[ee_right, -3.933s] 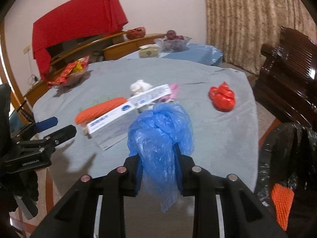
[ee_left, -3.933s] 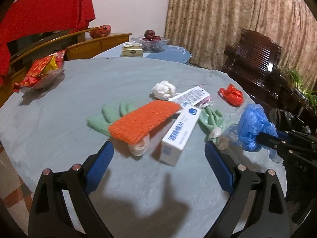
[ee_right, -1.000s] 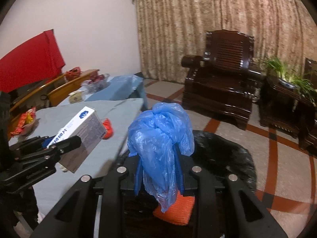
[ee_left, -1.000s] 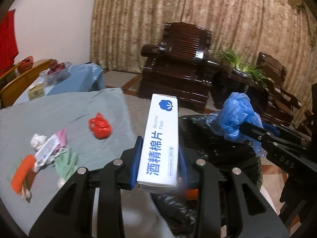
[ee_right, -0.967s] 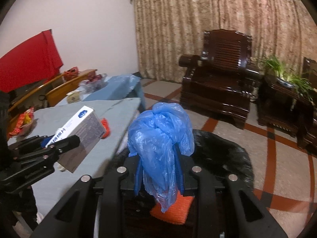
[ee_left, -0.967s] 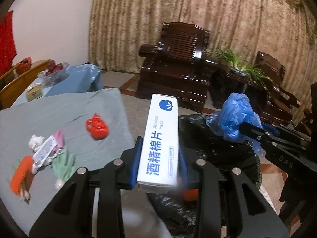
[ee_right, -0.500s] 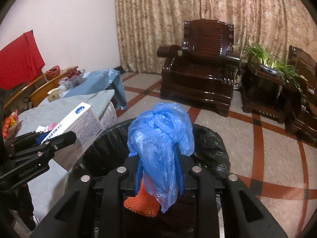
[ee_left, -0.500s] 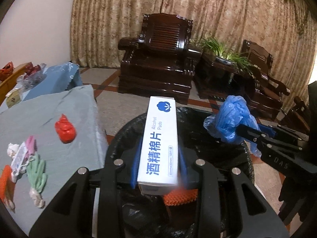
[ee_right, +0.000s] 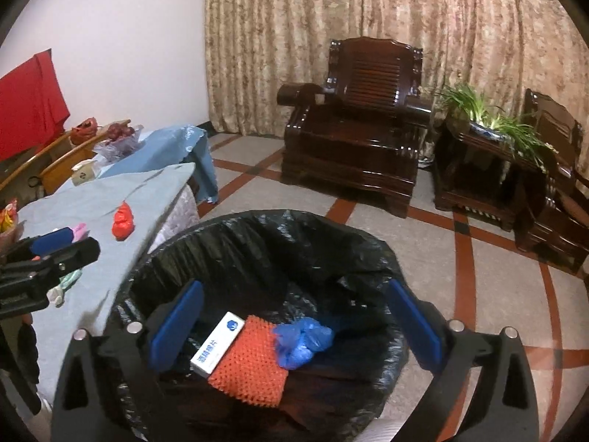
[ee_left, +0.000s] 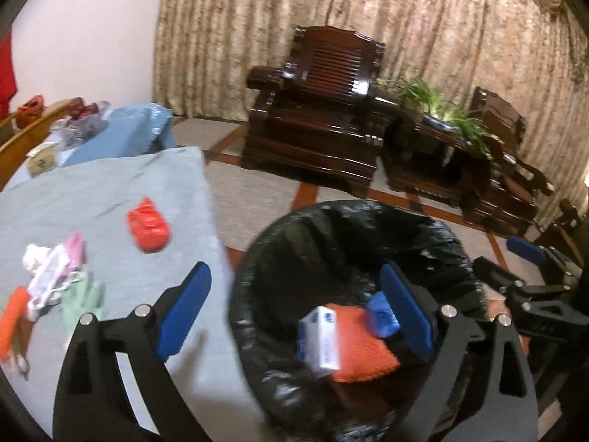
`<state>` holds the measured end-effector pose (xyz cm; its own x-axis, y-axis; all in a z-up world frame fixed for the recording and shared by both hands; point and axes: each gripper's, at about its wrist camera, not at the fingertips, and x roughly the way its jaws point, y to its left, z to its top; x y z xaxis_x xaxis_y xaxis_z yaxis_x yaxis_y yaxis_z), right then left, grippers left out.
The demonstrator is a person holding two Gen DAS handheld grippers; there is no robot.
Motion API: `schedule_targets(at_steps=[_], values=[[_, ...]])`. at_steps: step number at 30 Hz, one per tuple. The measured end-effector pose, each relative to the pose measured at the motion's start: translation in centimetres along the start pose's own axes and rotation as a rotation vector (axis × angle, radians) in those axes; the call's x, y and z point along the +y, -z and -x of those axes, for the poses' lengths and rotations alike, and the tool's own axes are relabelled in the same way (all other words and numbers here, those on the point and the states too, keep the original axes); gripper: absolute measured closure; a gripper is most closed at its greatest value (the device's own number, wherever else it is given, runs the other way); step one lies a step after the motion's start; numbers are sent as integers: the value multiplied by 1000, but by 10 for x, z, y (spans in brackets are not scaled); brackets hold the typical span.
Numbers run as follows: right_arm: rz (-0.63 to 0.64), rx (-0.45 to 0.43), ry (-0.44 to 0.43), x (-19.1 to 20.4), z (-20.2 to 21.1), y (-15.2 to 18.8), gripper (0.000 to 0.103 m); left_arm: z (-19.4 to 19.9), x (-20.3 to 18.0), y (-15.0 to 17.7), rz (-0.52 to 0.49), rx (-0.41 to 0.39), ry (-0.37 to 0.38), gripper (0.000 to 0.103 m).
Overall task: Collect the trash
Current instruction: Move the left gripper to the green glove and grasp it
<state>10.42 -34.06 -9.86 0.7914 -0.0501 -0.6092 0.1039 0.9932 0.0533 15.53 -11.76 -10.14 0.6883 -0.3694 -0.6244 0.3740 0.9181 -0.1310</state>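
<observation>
Trash bin point(ee_right: 235, 254) w/ black liner sits beside the table point(ee_left: 110, 199); white box point(ee_right: 218, 343), orange mesh point(ee_right: 254, 364) & blue bag point(ee_right: 303, 340) lie inside. Left gripper point(ee_left: 294, 313) and right gripper point(ee_right: 294, 324) both gape wide, empty (red wad point(ee_left: 149, 226) on table).

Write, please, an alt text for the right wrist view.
The open right claw hangs over a black-lined trash bin holding a white box, an orange mesh pad and a blue plastic bag. More litter lies on the grey table at left.
</observation>
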Motion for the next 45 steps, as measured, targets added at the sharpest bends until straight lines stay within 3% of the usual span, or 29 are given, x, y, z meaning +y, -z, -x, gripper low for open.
schedule_targets(at_steps=[14,27,30,39,45], values=[[80,-13,-96,73,-6,0,6,58,94,22,107,-47,-213,11],[147,-58,-238,153,-24,-6,6,74,177,46,200,-35,-363,12],[167,-59,-263,170,-32,-6,6,65,186,50,209,-16,-372,22],[167,-41,-290,188,-55,-8,7,12,203,65,230,81,-350,33],[199,-40,-288,195,-62,-9,9,-16,211,71,258,149,-333,53]])
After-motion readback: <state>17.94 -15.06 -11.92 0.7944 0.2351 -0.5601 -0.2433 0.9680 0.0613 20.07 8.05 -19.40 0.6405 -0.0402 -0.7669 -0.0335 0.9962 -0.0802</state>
